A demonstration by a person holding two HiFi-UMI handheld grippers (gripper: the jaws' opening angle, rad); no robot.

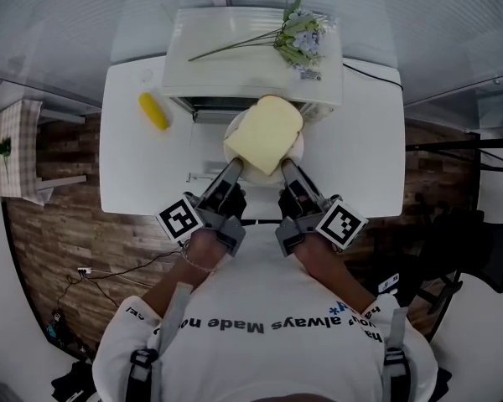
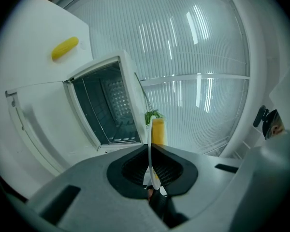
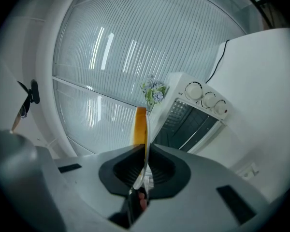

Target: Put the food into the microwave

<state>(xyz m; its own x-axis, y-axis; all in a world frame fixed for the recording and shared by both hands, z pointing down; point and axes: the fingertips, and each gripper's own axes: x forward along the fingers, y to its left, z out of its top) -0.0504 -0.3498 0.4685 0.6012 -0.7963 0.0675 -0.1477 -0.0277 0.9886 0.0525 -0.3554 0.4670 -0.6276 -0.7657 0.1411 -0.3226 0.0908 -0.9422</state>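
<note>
a white table (image 1: 365, 145) carries a white microwave (image 1: 235, 57) at its far side. the door (image 2: 41, 117) of the microwave is open, and the left gripper view shows the dark inside with a wire rack. on top of the microwave lies a bunch of artificial flowers (image 1: 300, 36) with long stems. a yellow corn cob (image 1: 153, 110) lies on the table, left of the microwave and apart from it.

the food is a thick pale yellow slice of bread (image 1: 265, 132). it lies on a white plate (image 1: 298, 151), and the plate is held in the air just in front of the microwave opening, above the open door. it is not inside yet.

both grippers hold this plate at its near rim. the left gripper (image 1: 232, 167) takes the rim on the left part and the right gripper (image 1: 286, 167) takes it on the right part, with the two grippers close beside each other. in the left gripper view the jaws are pressed together on the thin plate edge, which stands between them as a white line, and the bread shows behind it. the right gripper view shows the same: jaws closed on the plate rim, the bread edge above, and past it the open microwave with three round knobs (image 3: 206, 99).

the person's hands are behind the grippers at the near edge of the table.
</note>
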